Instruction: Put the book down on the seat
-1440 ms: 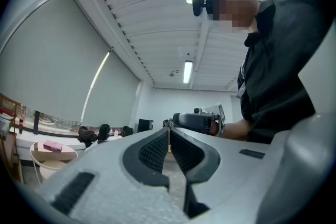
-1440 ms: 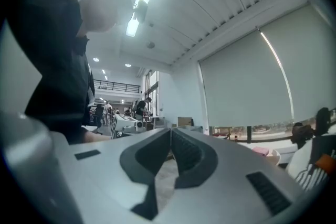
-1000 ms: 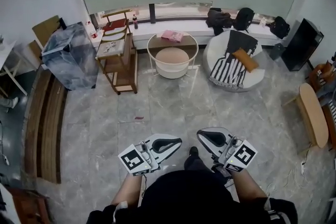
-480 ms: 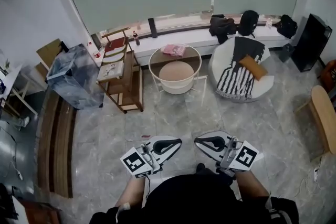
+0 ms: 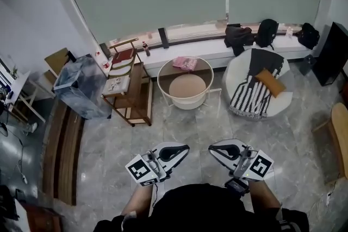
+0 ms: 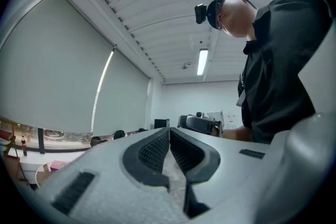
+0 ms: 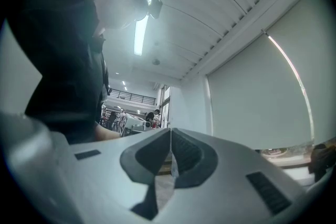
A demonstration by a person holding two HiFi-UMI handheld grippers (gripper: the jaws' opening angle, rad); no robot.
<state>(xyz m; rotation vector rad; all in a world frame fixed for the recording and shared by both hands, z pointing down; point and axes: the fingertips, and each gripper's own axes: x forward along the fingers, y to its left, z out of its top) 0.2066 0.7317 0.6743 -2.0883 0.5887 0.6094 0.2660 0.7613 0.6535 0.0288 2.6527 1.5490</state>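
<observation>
The left gripper and right gripper hang side by side, apart, low before the person. Each has its jaws pressed together on nothing, the black ribbed pads meeting. Below them a glossy grey stone-patterned tile floor runs open up to the furniture. Ahead stands a round white wire-framed table. Just behind it the pink book lies flat on a brown surface against the white window ledge, under a drawn blind. A wooden chair stands left of the table, and a round white seat draped with a striped throw stands to the right.
</observation>
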